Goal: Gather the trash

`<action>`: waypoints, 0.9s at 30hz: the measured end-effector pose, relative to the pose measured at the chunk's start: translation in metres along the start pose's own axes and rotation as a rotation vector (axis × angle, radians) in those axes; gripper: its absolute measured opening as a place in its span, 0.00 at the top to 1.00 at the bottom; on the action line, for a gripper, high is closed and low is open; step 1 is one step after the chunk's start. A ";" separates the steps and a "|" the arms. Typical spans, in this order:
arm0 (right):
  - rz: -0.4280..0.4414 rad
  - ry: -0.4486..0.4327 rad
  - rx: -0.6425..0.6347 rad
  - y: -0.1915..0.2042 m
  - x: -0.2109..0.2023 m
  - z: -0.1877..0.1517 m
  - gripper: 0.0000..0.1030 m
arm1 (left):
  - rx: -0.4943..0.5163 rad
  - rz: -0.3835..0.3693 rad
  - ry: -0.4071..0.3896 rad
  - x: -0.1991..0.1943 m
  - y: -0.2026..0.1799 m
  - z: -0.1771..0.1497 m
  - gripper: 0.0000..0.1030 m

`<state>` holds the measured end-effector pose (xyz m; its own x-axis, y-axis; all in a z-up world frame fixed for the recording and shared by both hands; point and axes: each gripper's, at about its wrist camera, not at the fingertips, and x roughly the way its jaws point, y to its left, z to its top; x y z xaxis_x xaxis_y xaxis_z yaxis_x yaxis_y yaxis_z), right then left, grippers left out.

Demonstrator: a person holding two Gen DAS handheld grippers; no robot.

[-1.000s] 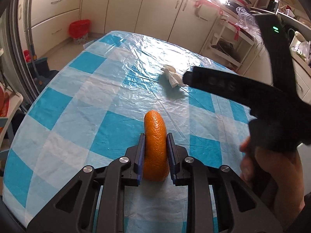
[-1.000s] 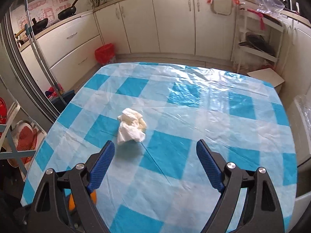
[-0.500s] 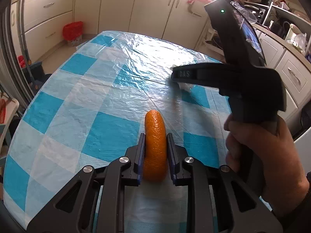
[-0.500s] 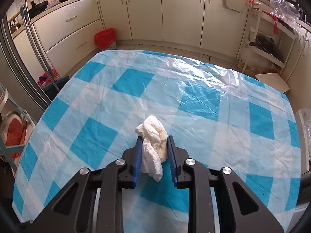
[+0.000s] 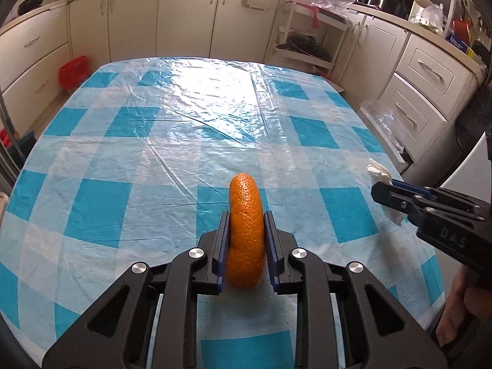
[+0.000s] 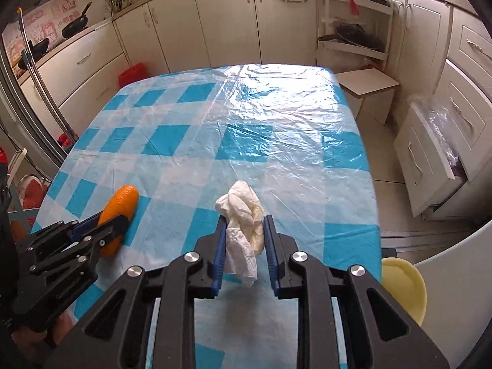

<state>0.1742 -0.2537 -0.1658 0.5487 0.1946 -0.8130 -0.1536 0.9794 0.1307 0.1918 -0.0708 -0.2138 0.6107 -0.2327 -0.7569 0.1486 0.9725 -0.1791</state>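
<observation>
While both grippers hang over the checked table (image 5: 129,160):
Left gripper (image 5: 246,240): pinching orange peel (image 5: 246,227).
Right gripper (image 6: 244,240): clamped on crumpled tissue (image 6: 243,215), near right edge.

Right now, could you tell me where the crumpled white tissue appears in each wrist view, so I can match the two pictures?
Left wrist view: the tissue is at the right edge, clamped in the right gripper.
Right wrist view: the tissue is at centre bottom, between that gripper's blue pads.
Shared landmark: the orange peel held by the left gripper.
</observation>
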 end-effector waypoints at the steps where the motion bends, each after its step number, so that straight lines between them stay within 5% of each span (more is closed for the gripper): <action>1: -0.002 -0.012 -0.004 0.001 -0.005 -0.004 0.77 | 0.003 -0.004 -0.001 -0.001 -0.001 0.000 0.81; 9: -0.011 -0.048 -0.033 0.009 -0.015 -0.026 0.68 | -0.005 -0.020 -0.001 -0.003 0.001 -0.002 0.74; 13: 0.005 -0.067 -0.040 0.010 -0.017 -0.030 0.42 | 0.008 -0.009 -0.010 -0.004 0.000 -0.002 0.65; 20: 0.011 -0.056 -0.048 0.016 -0.009 -0.032 0.40 | 0.001 0.013 -0.025 -0.008 0.001 -0.002 0.48; 27: 0.026 -0.036 -0.033 0.014 -0.004 -0.039 0.44 | 0.008 0.042 -0.012 -0.005 -0.002 -0.001 0.43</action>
<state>0.1380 -0.2429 -0.1825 0.5737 0.2226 -0.7883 -0.1949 0.9718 0.1326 0.1877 -0.0717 -0.2101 0.6256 -0.1917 -0.7563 0.1285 0.9814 -0.1424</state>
